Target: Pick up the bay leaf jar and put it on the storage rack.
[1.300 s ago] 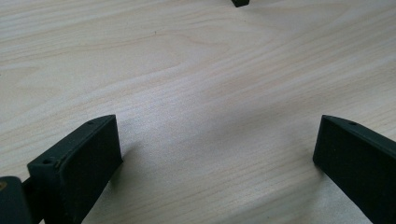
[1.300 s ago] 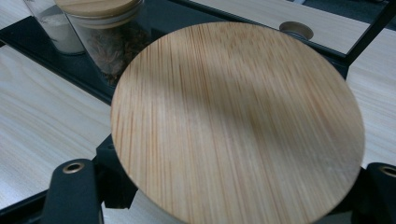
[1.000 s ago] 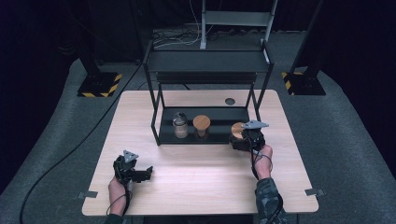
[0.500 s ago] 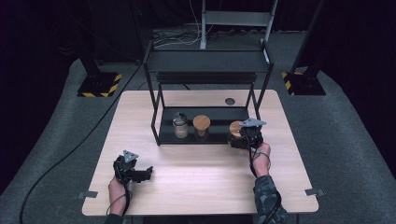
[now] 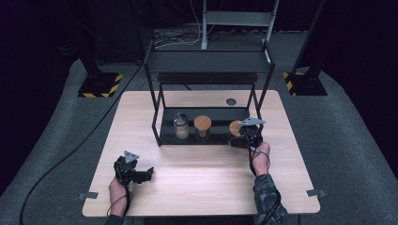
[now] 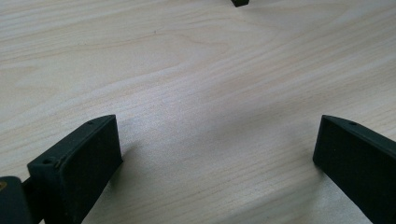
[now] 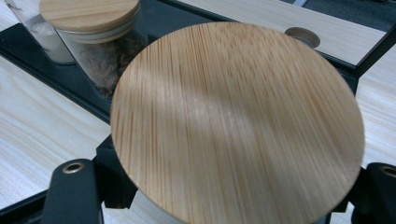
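**A:** Compared with a second back, we see the right gripper [image 5: 236, 137] has slid a bit forward and left, so the jar with the bamboo lid [image 5: 235, 128] it carries now sits at the right end of the black rack's [image 5: 209, 61] lower shelf instead of just off its corner. The left gripper [image 5: 146, 174] hasn't budged on the table [image 5: 202, 164], near the front left.

**B:** Agreed. In the right gripper view the lid [image 7: 238, 121] is right up close and both jaws hug the jar below it, so we call that clamped on the jar. In the left gripper view the jaws stand wide apart over bare wood, nothing between them.

**A:** Any writing? We can't read a single label or brand. Only the yellow-black hazard stripes on the floor stands.

**B:** Counting then: we get three jars on the lower shelf, namely the clear jar with pale contents [image 5: 181, 125], the middle jar with a wooden lid [image 5: 202, 124] and dark spice bits inside, plus the held one. Two wooden lids, two grippers, one rack, one round hole [image 5: 231, 101] in the tabletop.
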Available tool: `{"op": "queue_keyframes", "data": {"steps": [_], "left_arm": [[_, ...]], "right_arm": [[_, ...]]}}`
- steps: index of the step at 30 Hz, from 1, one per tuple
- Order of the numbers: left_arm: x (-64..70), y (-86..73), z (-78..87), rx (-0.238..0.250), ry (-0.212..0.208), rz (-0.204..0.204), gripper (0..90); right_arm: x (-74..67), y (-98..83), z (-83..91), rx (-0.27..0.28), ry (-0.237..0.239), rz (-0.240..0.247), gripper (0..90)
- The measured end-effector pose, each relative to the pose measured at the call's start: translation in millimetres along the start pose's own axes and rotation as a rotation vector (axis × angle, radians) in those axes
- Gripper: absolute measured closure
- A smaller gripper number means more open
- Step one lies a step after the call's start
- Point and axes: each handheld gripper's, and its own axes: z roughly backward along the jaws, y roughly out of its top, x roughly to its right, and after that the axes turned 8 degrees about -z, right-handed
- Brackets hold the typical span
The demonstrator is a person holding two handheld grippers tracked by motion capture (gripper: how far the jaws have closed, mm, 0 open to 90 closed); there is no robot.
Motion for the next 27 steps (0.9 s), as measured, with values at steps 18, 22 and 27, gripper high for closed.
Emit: {"op": "queue_keyframes", "data": {"steps": [18,22,27], "left_arm": [[0.1,0.0,0.0,0.0,0.0,0.0,0.4],[0.2,0.0,0.1,0.0,0.001,0.0,0.4],[0.1,0.0,0.1,0.0,0.001,0.0,0.4]], "right_arm": [[1.1,3.4,-6.4,-0.002,-0.004,-0.011,24.6],[0.8,4.6,-7.3,-0.002,-0.005,-0.007,24.6],[0.7,6.7,-7.2,0.002,-0.006,-0.007,24.6]]}}
